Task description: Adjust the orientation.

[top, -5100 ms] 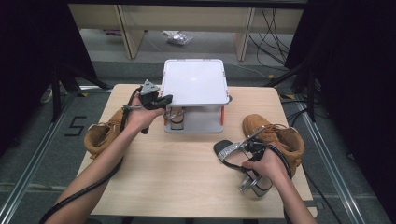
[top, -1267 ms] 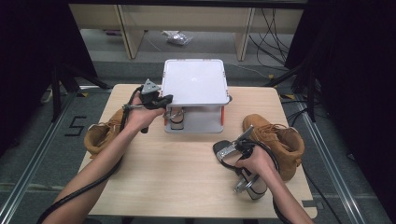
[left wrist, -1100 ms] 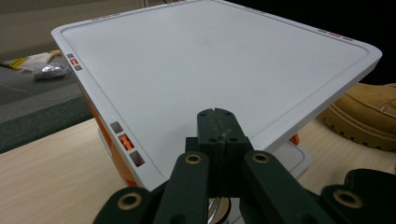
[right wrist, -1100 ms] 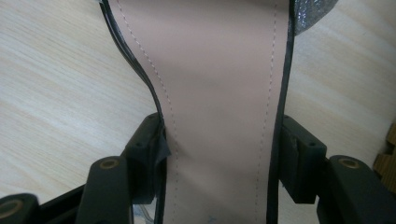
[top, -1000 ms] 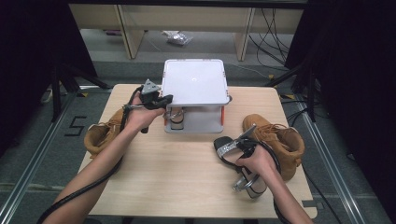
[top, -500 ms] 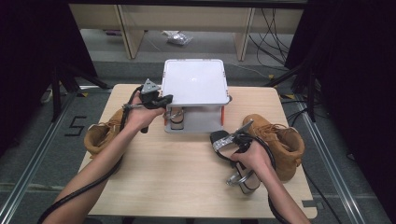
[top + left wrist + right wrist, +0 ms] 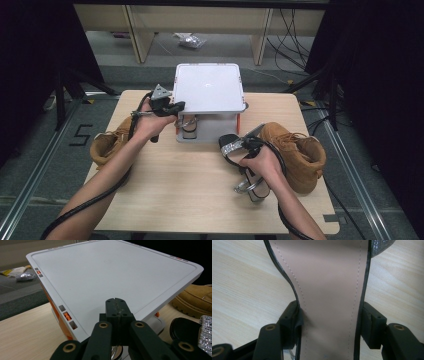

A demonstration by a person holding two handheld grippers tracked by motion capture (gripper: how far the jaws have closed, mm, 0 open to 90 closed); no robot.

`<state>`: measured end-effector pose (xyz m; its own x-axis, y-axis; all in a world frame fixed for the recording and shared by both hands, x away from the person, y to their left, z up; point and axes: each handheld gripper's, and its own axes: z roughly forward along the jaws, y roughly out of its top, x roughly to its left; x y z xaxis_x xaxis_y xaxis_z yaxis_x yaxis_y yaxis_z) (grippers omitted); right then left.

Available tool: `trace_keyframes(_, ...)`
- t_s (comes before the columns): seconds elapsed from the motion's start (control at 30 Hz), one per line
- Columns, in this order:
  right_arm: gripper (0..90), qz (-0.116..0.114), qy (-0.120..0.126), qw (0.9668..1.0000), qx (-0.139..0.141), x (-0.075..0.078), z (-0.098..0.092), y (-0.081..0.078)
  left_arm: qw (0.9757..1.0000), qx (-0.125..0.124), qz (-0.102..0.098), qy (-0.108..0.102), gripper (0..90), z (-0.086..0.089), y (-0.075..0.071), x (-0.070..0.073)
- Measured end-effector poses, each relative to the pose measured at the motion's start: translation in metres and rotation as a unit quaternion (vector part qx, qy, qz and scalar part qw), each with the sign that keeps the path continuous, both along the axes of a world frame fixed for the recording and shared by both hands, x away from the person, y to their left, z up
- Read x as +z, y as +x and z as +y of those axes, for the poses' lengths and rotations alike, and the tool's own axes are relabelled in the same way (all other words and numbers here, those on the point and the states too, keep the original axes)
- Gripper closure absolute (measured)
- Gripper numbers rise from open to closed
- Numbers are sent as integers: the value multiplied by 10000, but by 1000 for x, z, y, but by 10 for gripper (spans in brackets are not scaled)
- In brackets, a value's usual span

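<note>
Grey carpet floor and loose cables sat behind a pale wooden counter (image 7: 190, 190), so a pretty bare setup. Using the white square-topped plastic shoe rack with orange posts (image 7: 208, 86) at the back middle of the counter as the landmark: the right gripper (image 7: 245, 150) was just in front of it and a bit to its right, jaws spread wide and clamped across the narrow waist of a black high-heeled sandal with a tan leather insole and a glittery silver strap (image 7: 242, 165). In the right gripper view both pads pressed the sole's black edges (image 7: 359, 302), so it was properly held.

My guess is the sandal was light and fairly stiff through the sole, with that smooth insole a bit slippery, and the heel end wanting to swing down. Gripping at the waist looked sensible; the strap seemed too floppy to grab.

The left gripper (image 7: 116, 307) hung at the rack's left front corner, jaws fully closed on nothing. A tan suede lace-up boot (image 7: 295, 150) with a chunky lugged sole sat to the rack's right, its twin (image 7: 107, 145) to the left.
</note>
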<state>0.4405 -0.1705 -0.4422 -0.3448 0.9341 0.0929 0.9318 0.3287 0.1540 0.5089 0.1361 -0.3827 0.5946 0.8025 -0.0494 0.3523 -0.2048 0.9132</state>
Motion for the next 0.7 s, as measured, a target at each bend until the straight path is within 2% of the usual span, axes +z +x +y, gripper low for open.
trace_keyframes(0.13,426,-55,56,10000,-23,1,3,2,10000,3,5,-4,895,0,0,0)
trace_keyframes(0.17,426,2,18,10000,26,2,3,3,10000,2,8,-9,896,0,0,0)
trace_keyframes(0.2,426,-129,13,9999,13,0,4,3,10000,1,4,-4,895,0,0,0)
trace_keyframes(0.23,426,-37,12,10000,31,2,6,4,10000,0,6,-6,895,0,0,0)
trace_keyframes(0.37,426,-127,80,9999,-7,2,9,5,10000,-4,10,-2,896,0,0,0)
trace_keyframes(0.47,426,-34,90,9999,55,5,10,7,10000,-2,2,5,895,0,0,0)
trace_keyframes(0.53,426,-111,40,9999,26,6,11,7,10000,-10,0,15,895,0,0,0)
trace_keyframes(0.7,426,-79,107,9999,31,8,11,8,10000,-14,0,26,895,0,0,0)
